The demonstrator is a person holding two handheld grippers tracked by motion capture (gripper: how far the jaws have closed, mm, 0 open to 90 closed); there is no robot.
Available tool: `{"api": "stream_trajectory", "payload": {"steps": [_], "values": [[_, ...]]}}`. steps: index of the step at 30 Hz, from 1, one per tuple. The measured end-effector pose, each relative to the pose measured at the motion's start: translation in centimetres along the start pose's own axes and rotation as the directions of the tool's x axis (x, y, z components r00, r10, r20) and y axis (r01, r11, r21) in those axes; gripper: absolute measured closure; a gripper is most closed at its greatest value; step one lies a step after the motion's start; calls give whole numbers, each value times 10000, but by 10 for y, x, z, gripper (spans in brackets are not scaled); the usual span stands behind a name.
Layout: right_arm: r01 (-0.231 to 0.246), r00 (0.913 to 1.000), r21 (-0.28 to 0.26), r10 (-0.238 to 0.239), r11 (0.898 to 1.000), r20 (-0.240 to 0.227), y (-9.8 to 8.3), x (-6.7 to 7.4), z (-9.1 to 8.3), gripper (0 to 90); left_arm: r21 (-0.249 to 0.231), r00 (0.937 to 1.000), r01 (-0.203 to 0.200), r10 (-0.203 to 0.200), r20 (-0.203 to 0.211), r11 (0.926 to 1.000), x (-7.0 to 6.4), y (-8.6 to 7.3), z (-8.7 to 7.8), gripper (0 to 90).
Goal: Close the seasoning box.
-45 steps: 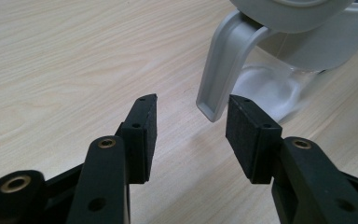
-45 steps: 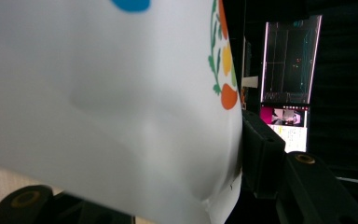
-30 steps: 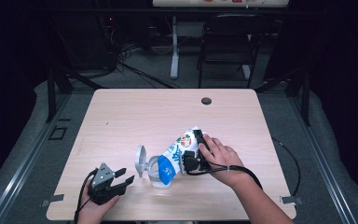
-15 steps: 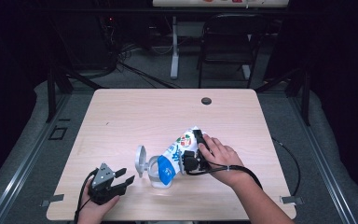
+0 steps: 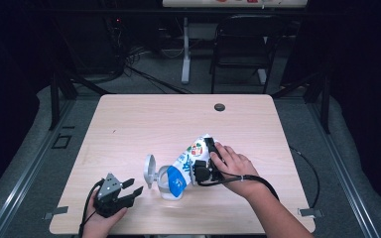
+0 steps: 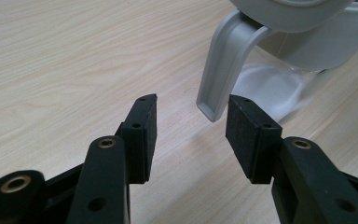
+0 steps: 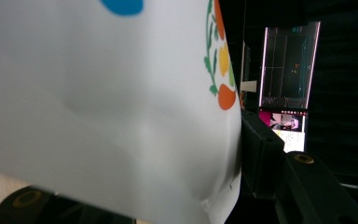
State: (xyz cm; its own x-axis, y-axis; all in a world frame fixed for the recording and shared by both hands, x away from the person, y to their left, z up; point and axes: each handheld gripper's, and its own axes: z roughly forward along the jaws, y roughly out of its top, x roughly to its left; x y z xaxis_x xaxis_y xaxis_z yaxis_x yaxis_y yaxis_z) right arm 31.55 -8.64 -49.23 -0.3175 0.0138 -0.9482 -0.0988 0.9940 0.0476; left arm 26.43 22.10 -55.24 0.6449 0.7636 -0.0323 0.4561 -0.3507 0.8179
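A white pouch [image 5: 191, 156] with blue and coloured print lies tilted over the mouth of a clear container [image 5: 167, 188] near the table's front. My right gripper [image 5: 204, 161] is shut on the pouch from its right side. In the right gripper view the pouch [image 7: 102, 102] hides one jaw, and the other pad [image 7: 261, 149] presses on its edge. The container's grey lid [image 5: 150, 171] stands flipped open to the left. My left gripper [image 5: 130, 190] rests open at the front left, empty, its tips [image 6: 191, 107] just short of the lid's grey tab [image 6: 223, 70].
The light wooden table [image 5: 144, 124] has a round black grommet [image 5: 220, 107] near its far edge. Black cables trail from both grippers off the front and right edges. A dark chair [image 5: 238, 44] and stand legs are on the floor beyond the table.
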Motion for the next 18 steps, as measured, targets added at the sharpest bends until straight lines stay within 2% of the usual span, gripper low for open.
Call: {"api": "stream_trajectory", "payload": {"steps": [14, 15, 18], "values": [[105, 9999, 106, -105, 9999, 3, 1, -1, -1, 542, 46, 10000, 19, -19, 16, 10000, -1, 0, 0, 539], [-20, 10000, -38, 20, 10000, 35, 0, 0, 0, 542, -24, 10000, 32, -32, -10, 10000, -1, 0, 1, 539], [12, 10000, -95, -11, 10000, 58, 1, 0, 0, 543, -17, 10000, 13, -13, -21, 10000, -1, 0, 1, 539]]}}
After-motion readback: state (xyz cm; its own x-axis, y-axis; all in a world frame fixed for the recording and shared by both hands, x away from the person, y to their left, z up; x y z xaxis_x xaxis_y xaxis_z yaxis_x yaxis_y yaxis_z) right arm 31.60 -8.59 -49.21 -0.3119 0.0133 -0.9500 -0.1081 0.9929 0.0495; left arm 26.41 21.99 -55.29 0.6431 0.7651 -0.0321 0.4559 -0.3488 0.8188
